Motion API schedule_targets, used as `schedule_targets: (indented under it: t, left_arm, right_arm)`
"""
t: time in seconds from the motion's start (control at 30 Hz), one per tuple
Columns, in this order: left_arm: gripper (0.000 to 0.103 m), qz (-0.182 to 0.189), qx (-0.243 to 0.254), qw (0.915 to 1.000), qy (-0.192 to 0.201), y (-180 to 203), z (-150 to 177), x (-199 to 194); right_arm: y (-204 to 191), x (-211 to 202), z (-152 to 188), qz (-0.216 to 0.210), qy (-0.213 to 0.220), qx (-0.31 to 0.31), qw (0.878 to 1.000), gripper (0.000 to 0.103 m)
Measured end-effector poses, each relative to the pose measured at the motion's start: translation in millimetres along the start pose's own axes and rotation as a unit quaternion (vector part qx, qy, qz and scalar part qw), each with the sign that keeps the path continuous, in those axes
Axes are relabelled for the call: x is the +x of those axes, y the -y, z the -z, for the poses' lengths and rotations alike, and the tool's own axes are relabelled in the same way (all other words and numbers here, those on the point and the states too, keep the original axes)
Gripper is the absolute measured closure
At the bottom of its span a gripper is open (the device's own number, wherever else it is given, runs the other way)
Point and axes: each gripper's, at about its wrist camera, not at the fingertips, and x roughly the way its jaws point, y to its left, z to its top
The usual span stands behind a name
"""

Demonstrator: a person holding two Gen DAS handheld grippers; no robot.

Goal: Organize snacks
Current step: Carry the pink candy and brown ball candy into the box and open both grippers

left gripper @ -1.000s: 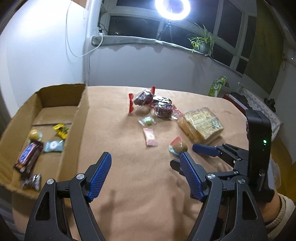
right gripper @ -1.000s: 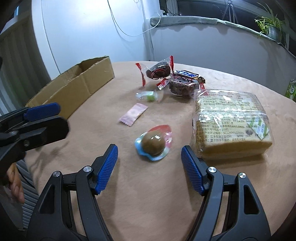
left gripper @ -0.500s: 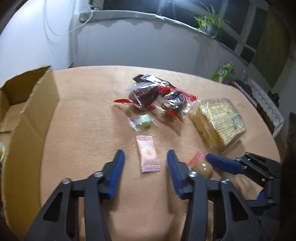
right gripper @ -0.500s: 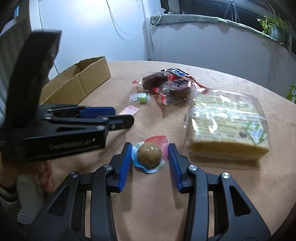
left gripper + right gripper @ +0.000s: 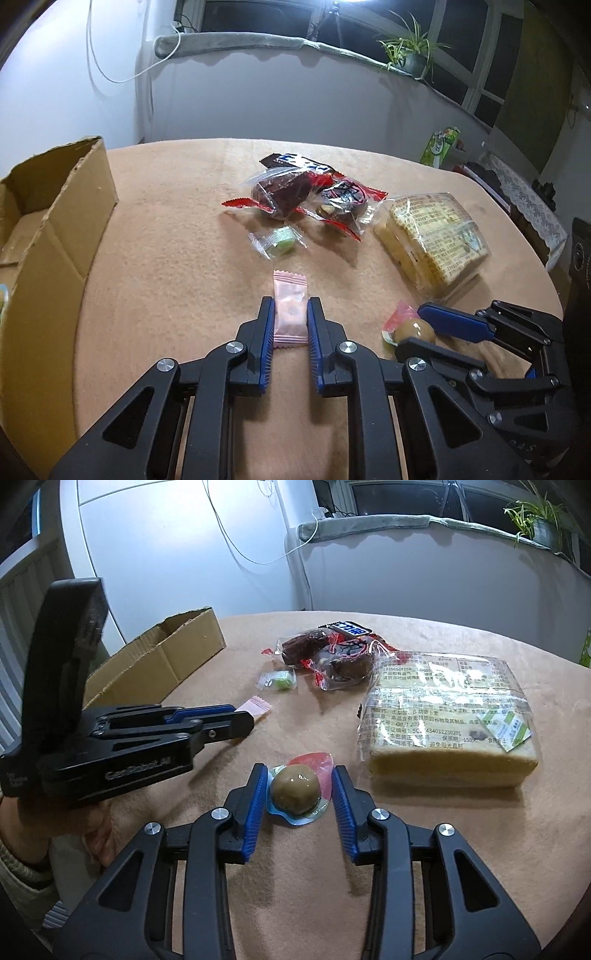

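While both tools sit low over the tan felt-covered table (image 5: 177, 229), each one has a snack between its blue pads. The left gripper (image 5: 290, 308) has drawn right in and pinches a small pink rectangular candy packet (image 5: 290, 302) by its long sides, the packet lying flat on the cloth with its far crimped end sticking out past the fingertips. In the right wrist view the right gripper (image 5: 300, 775) has just been closing around a round brown sweet in a clear wrapper with red and blue edges (image 5: 297, 788); its pads stand against the wrapper's rim on both sides, though whether they press the ball itself I cannot tell.

Just beyond the pink packet lies a small green candy in a clear twist wrapper (image 5: 279, 242). Farther off sit two clear packets with red ends holding dark dried fruit (image 5: 310, 195), touching each other, and a dark chocolate bar wrapper with blue and white lettering (image 5: 295, 162) peeks out behind them. To the right rests a large clear-wrapped block of pale sponge cake (image 5: 432, 236).

At the left edge stands an open brown cardboard box (image 5: 59, 236). A hand (image 5: 55, 823) with a cream knitted cuff holds the left tool's black body.
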Motion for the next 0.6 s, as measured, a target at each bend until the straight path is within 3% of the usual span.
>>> schedule_targets:
  t: [0.6]
  left_arm:
    - [0.087,0.014,-0.015,0.9987,0.048,2,30,-67]
  right_arm:
    - [-2,-22,2,0.002,0.023,0.018,1.000,0.072]
